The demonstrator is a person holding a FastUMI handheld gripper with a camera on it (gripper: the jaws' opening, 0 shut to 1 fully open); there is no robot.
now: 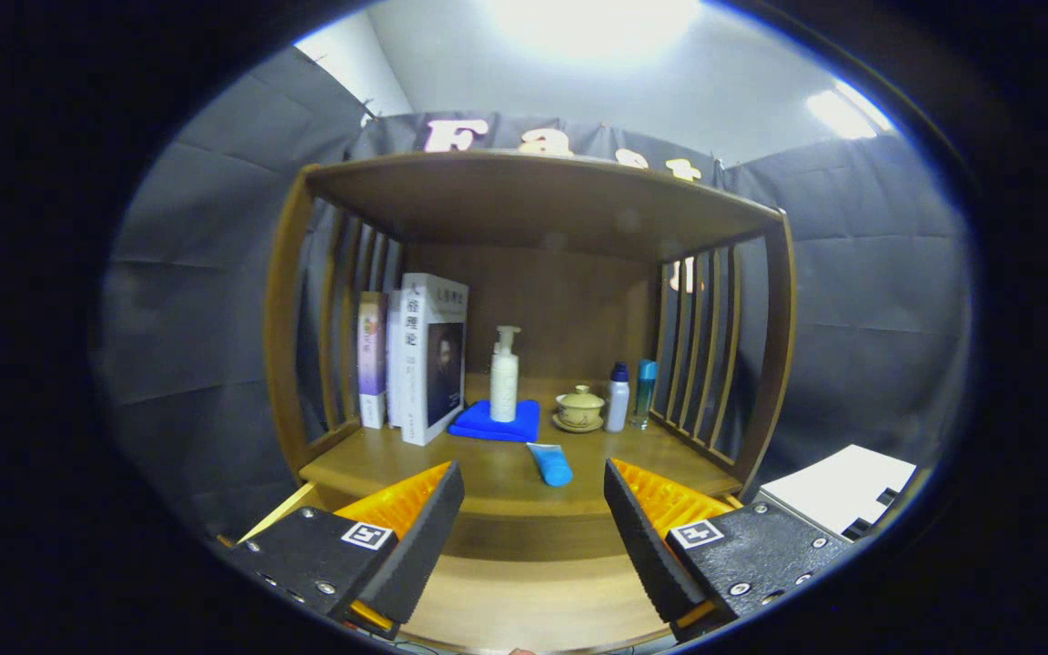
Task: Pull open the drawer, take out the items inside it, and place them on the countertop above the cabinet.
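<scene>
The gripper [533, 537] hangs with its two fingers spread wide apart and nothing between them but bare wood — the open drawer [524, 600] lies directly under and between the fingers, its pale bottom showing with no item on the part that can be seen. Just ahead of the fingertips runs the front edge of the cabinet's countertop [378, 464].

On that countertop, a little beyond the fingers and slightly toward the right finger, lies a blue tube [549, 464] on its side, cap end pointing away from the back wall. Farther back, straight ahead, a white pump bottle [504, 377] stands upright on a folded blue cloth [492, 423]. To the right of the cloth sits a small lidded tea bowl on a saucer [580, 408], and just beside it a white bottle with a dark blue cap [617, 398], then a teal bottle [644, 391] close to the slatted side of the cabinet. Beyond the left finger, several books [419, 355] stand upright against the left slats, the nearest one turned a little so its cover shows.

A wooden top shelf [542, 196] roofs the alcove. Off past the right finger, apart from the cabinet, lies a white box-like object [838, 487].
</scene>
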